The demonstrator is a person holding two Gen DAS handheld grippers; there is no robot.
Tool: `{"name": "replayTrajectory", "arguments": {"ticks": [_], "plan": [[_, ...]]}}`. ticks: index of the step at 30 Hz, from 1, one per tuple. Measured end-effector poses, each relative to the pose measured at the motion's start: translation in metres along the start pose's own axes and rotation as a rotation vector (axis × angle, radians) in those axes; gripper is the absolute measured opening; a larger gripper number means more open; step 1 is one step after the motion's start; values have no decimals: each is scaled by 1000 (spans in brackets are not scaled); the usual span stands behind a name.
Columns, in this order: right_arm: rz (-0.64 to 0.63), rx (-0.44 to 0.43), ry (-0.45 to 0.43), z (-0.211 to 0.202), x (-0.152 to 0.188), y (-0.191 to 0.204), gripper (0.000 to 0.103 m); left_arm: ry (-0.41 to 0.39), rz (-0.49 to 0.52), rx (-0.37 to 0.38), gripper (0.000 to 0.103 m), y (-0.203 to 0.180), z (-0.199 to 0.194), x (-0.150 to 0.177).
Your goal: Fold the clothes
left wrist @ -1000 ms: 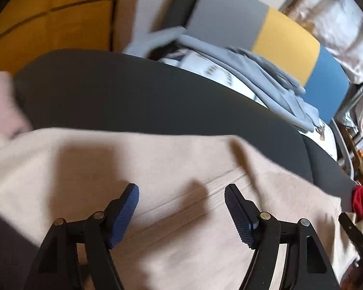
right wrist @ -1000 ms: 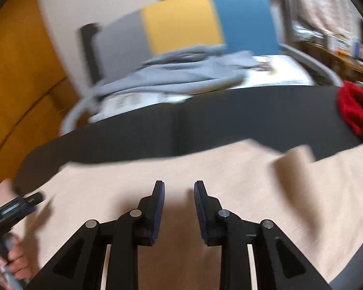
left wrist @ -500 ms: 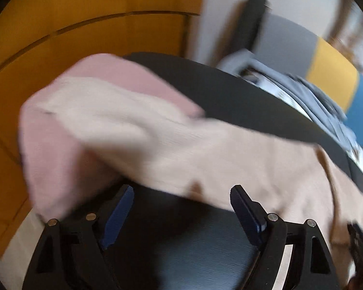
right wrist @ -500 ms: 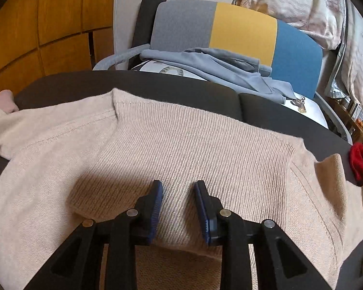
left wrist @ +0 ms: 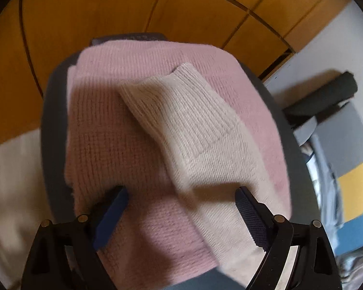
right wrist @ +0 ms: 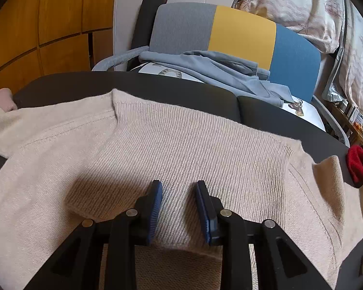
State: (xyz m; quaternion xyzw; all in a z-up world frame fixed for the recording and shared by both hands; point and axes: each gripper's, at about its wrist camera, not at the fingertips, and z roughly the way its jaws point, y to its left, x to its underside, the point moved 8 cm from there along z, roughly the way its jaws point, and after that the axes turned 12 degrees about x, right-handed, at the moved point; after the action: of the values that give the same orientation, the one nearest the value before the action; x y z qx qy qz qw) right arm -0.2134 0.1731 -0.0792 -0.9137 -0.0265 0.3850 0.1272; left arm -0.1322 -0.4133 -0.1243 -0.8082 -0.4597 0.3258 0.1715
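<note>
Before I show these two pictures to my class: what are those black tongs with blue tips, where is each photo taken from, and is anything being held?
No robot here: a person holds one pair of tongs in each hand, each carrying a fisheye camera looking along its fingers. The left tongs hover wide open over a cream sleeve lying across a folded pink knit. The right tongs hover over the beige sweater spread on a dark table, fingers slightly apart, gripping nothing. Behind stands a grey, yellow and blue chair with a grey-blue garment.
</note>
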Motion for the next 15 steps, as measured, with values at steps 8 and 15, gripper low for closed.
{"name": "replayTrajectory", "arguments": {"ticks": [8,15], "plan": [[7,-5,-3,0,0,0,29,30,3,27,10,-6,7,2],[13,-12,-3,1,0,-1,29,-2,124,160,4,-67,-18,25]]}}
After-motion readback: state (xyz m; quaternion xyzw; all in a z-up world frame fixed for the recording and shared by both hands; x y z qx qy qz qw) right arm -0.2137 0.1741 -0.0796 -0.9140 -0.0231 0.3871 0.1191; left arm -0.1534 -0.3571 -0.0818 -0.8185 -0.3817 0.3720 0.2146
